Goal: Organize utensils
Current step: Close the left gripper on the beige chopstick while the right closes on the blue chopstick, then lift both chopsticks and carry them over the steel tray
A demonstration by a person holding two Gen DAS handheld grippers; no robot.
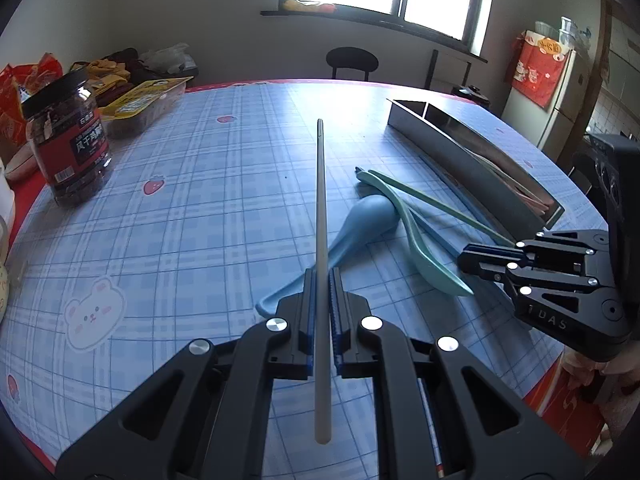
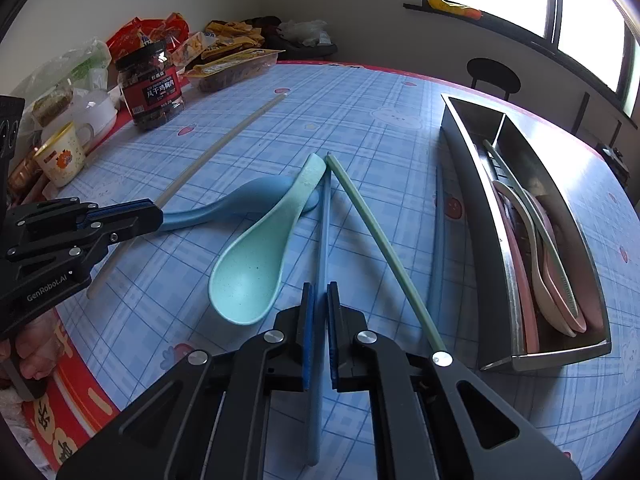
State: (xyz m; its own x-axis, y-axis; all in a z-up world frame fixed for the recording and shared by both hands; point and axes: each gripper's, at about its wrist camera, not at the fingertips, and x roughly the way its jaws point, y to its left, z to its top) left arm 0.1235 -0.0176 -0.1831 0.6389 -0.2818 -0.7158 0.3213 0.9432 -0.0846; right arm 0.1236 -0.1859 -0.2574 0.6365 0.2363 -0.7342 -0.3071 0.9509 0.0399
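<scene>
The left gripper [image 1: 320, 280] clamps 1 grey chopstick [image 1: 321, 240]; the right gripper [image 2: 320, 296] pinches 1 blue chopstick [image 2: 324, 240]. Between them lie 2 plastic spoons, teal [image 2: 256, 264] and blue [image 2: 240, 200], and 1 green chopstick [image 2: 376, 240]; the steel tray [image 2: 560, 354] sits right.

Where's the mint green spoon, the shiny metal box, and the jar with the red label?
Mint green plastic spoon [image 2: 246, 280], right wrist view, on its bowl.
Shiny metal utensil box [image 2: 556, 354], right wrist view, on its near end wall.
Clear jar with red label [image 1: 76, 144], left wrist view, on the label.
</scene>
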